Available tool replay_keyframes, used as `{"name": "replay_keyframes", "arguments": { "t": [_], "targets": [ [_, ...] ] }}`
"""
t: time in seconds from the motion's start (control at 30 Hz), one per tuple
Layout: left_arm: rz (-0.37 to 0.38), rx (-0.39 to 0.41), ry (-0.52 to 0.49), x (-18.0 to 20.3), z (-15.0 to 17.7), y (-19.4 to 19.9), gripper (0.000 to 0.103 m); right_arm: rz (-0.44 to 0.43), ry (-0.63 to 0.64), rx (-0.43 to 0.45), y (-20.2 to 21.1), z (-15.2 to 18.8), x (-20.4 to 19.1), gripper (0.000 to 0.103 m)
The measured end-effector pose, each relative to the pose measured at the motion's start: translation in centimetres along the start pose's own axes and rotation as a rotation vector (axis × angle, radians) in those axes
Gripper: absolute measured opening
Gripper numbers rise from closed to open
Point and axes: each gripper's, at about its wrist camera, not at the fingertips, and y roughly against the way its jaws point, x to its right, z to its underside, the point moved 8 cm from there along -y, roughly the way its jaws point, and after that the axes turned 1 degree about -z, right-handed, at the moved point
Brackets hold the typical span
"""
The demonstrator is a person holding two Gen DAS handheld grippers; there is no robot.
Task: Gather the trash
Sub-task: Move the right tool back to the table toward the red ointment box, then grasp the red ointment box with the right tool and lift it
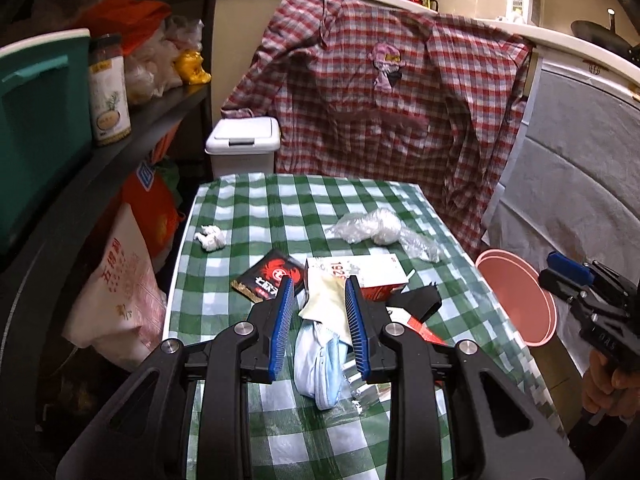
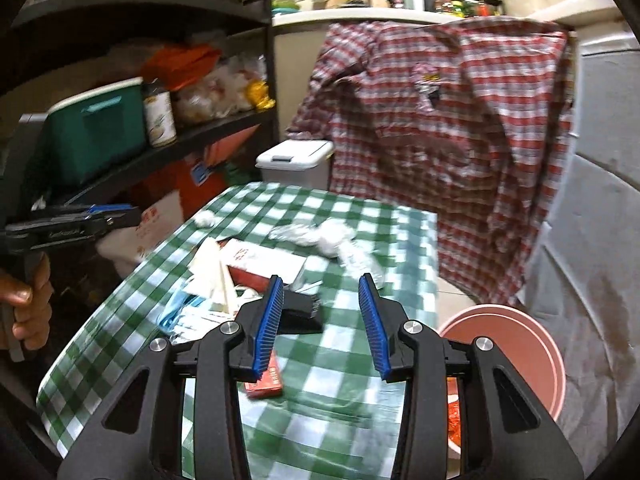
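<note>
Right under my left tongs [image 1: 318, 300] lies a soft blue and white face mask [image 1: 320, 364], with a yellowish paper scrap [image 1: 324, 300] on top of it. Both blue pads are wide apart, one on each side of this little pile, and they hold nothing. I think this is the piece to grab now.

To do it well, I should lower the left tongs so the pads sit low beside the mask, then squeeze slowly. It looks floppy, so a pinch in the middle should lift it all. I must not catch the checked cloth of the desk [image 1: 248, 208].

Just behind the mask is a white and red box [image 1: 360, 276]. Left of the box lies a black packet [image 1: 268, 276] with a red crab on it. Farther behind the box sit a crumpled clear plastic wrap [image 1: 380, 226] and a small white tissue ball [image 1: 210, 237]. Right of the mask lies a black plastic piece [image 1: 420, 300].

The pink bin [image 1: 516, 300] stands off the right side of the desk, lower than the top. I think the trash goes there.

My right tongs [image 2: 320, 312] are open wide too and hold nothing. They hang over the right part of the desk, near the bin, pointing forward and a bit down. The left tongs tip down at the mask.
</note>
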Motion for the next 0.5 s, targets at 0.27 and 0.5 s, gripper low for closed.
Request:
{"name": "replay_keyframes", "arguments": {
  "t": [0.27,0.5],
  "targets": [
    [0.032,-0.050,0.027,-0.3,1.2,-2.9,0.027,-0.061,0.048,-0.081,-3.2,2.1,-2.8,0.046],
    [0.097,-0.104,0.025,1.5,2.1,-5.4,0.027,-0.112,0.054,-0.192,-6.6,4.9,-4.1,0.050]
  ]
}}
